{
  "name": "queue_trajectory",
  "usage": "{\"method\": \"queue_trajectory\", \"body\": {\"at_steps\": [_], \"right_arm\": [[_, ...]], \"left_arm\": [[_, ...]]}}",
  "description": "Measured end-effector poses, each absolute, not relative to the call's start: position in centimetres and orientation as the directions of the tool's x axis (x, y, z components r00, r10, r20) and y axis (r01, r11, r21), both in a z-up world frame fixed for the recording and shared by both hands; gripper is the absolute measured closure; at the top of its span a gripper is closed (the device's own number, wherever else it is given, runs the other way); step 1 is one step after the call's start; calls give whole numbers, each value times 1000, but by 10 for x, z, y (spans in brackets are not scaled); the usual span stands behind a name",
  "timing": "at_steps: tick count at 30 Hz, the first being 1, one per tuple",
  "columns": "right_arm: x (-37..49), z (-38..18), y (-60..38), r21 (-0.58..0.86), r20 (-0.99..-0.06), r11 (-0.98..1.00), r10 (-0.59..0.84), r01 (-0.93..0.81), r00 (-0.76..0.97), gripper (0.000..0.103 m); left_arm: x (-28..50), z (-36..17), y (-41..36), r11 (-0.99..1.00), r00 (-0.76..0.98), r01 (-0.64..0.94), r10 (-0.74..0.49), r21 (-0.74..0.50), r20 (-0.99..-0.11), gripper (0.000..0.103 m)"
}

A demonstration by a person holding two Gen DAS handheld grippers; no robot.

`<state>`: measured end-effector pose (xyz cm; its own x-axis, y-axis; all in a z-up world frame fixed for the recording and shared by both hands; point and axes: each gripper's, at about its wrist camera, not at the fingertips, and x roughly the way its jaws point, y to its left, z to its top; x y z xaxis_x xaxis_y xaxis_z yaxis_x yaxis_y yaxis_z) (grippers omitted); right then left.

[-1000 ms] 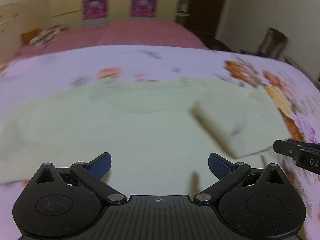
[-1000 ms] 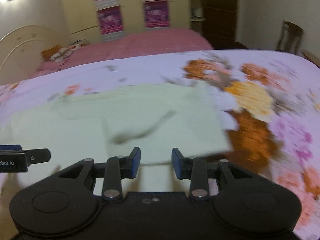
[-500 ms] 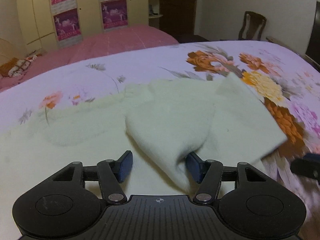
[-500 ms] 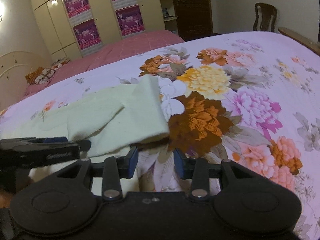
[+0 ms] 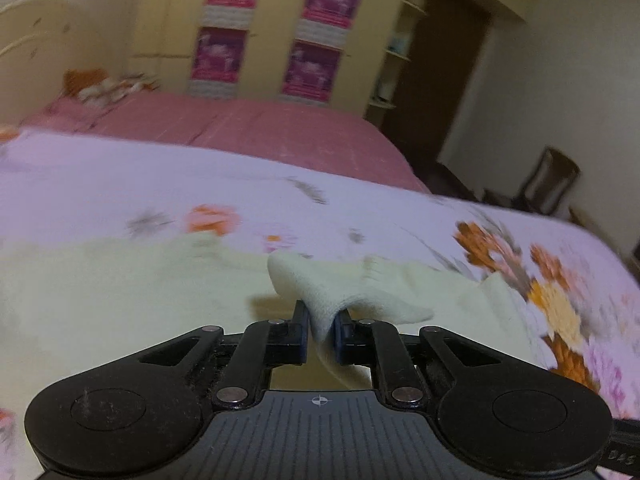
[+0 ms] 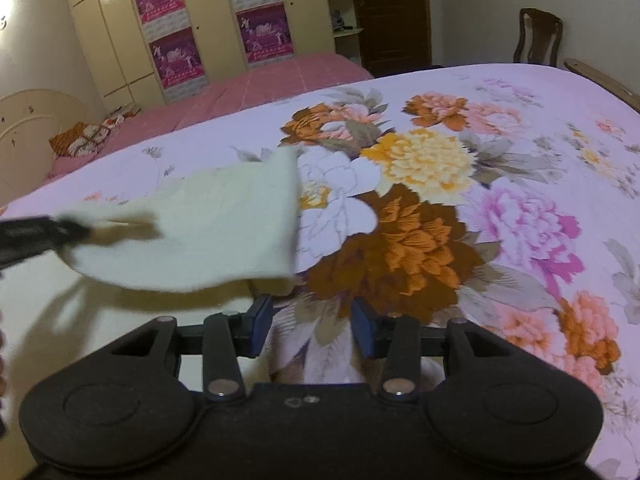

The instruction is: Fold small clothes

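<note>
The cream garment (image 5: pixel 120 300) lies spread over the lower left and centre of the left wrist view, on the floral bedspread (image 5: pixel 120 184), with a fold of its cloth (image 5: pixel 320 292) lifted up at the middle of the frame; the left gripper (image 5: pixel 322 330) at lower centre has just been closing and now pinches that fold, its jaws drawn narrow with the fabric pressed between the pads and a flap trailing off to the right. Beyond the bedspread a pink bed (image 5: pixel 248 124) crosses the middle of the frame, with yellow wardrobe doors carrying magenta posters (image 5: pixel 218 54) at the top and a dark wooden chair (image 5: pixel 548 184) at the right edge. In the right wrist view the left gripper (image 6: pixel 36 232) shows as a dark blur at the left edge, holding up a raised part of the cream garment (image 6: pixel 224 224) in the left centre, above the bedspread (image 6: pixel 540 92). The right gripper (image 6: pixel 308 322) at lower centre has just been opening; its jaws stand partly apart with only the flowered bedspread between them, the left finger just below the hanging cloth edge, not touching as far as can be told. A large orange and brown flower (image 6: pixel 404 240) sits right of centre
</note>
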<state>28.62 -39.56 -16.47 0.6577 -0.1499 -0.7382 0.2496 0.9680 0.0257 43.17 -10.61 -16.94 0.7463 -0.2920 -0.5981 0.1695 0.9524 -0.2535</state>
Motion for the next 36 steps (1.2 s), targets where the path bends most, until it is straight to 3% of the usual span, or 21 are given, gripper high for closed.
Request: {"method": "queue_trajectory", "body": {"at_steps": [11, 12, 13, 15, 18, 20, 21, 24, 25, 30, 33, 35, 36], "right_arm": [[321, -182, -365, -29, -741, 986, -131, 164, 658, 64], [323, -181, -365, -23, -741, 987, -125, 161, 660, 67], [324, -181, -365, -23, -739, 987, -123, 157, 663, 75], [324, -180, -366, -30, -738, 986, -131, 162, 662, 81], [322, -178, -372, -15, -744, 983, -133, 183, 655, 83], [321, -176, -375, 9, -747, 982, -119, 190, 654, 81], [320, -174, -377, 40, -746, 981, -97, 189, 659, 74], [323, -169, -378, 89, -733, 979, -61, 186, 677, 63], [325, -168, -376, 83, -733, 980, -64, 182, 677, 63], [335, -171, -370, 40, -732, 987, -76, 154, 677, 60], [338, -174, -368, 30, -732, 989, -79, 148, 676, 59], [340, -176, -368, 23, -732, 989, -83, 147, 676, 59], [340, -176, -368, 20, -730, 989, -87, 148, 678, 60]], "left_arm": [[423, -215, -53, 953, 720, 23, -224, -301, -657, 90], [422, -216, -51, 951, 720, 4, -216, -308, -660, 86], [420, -217, -46, 948, 725, -29, -199, -318, -660, 74], [414, -217, -32, 934, 742, -112, -148, -339, -654, 59], [407, -218, -13, 912, 751, -177, -119, -371, -650, 59], [407, -217, -12, 910, 743, -152, -152, -385, -652, 58], [409, -217, -14, 910, 738, -127, -179, -394, -651, 57], [417, -220, -18, 904, 727, -118, -203, -411, -656, 21], [419, -219, -19, 905, 741, -130, -182, -405, -646, 19], [441, -223, -12, 917, 744, -133, -157, -375, -649, 21], [452, -227, -13, 928, 746, -123, -148, -352, -649, 35], [457, -230, -11, 924, 751, -127, -149, -362, -643, 50], [458, -231, -11, 923, 749, -124, -154, -365, -645, 66]]}}
